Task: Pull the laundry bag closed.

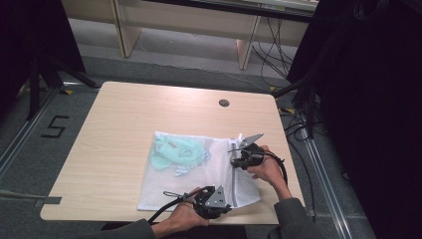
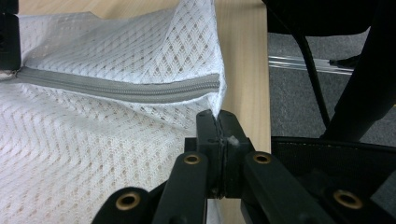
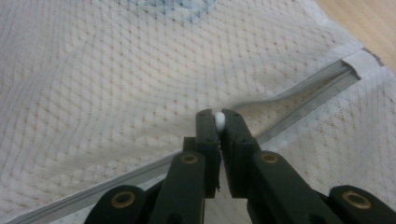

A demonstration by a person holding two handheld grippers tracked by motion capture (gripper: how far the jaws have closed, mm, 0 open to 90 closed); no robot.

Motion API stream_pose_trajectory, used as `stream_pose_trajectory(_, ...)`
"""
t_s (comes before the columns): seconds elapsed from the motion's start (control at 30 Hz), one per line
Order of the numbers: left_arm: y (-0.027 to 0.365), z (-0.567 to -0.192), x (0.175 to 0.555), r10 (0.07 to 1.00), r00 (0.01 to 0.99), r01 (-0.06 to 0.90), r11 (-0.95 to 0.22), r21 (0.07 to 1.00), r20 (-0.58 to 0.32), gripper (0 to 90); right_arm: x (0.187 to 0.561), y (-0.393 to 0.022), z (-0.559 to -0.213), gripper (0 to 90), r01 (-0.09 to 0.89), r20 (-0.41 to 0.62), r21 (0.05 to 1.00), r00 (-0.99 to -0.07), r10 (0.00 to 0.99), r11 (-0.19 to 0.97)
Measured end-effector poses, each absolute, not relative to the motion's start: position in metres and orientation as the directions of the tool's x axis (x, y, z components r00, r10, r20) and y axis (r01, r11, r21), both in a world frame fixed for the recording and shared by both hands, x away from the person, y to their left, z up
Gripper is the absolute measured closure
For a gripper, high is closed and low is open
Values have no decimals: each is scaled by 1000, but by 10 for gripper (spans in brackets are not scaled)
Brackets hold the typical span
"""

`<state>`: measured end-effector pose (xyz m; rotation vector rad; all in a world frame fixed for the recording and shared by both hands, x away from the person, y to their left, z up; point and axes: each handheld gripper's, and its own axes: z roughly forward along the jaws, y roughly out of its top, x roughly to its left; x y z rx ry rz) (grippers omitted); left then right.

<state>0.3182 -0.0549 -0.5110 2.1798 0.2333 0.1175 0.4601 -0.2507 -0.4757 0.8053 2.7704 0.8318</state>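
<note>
Left gripper (image 2: 218, 122) clamps the mesh bag (image 1: 199, 172) at its near corner; right gripper (image 3: 219, 120) pinches the white zipper pull (image 3: 219, 121).

High view: fixed camera above the person's side, looking forward and down; takes in the whole table (image 1: 124, 119), the floor around it, and both forearms entering from the bottom edge.

Left gripper view: camera rides the left gripper (image 2: 218, 122), looks along its jaws, very close to the white mesh bag (image 2: 93, 121); table edge and floor at right.

Right gripper view: camera rides the right gripper (image 3: 218, 120), looks down along its jaws, close on the same mesh.

Shared: all three views cover the bag and its grey zipper (image 2: 121, 86).
</note>
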Motion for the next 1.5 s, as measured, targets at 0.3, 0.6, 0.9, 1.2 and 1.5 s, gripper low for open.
stream_pose_trajectory(0.3,-55,-510,319,208,978,127,-569,813,-8,890,467,-250,-477,865,450,11,549,-847,532,704)
stream_pose_trajectory(0.6,-54,-509,319,215,976,135,-560,817,-14,889,476,-250,-476,865,454,0,550,-840,543,701)
stream_pose_trajectory(0.9,-55,-509,318,208,978,129,-561,817,-12,890,483,-252,-475,865,458,-15,540,-834,552,706)
stream_pose_trajectory(1.2,-56,-509,317,200,980,132,-561,817,-20,890,493,-249,-473,865,434,-46,565,-833,551,702)
stream_pose_trajectory(1.5,-57,-510,315,203,979,129,-563,816,-15,890,495,-252,-472,865,489,-27,541,-803,595,684)
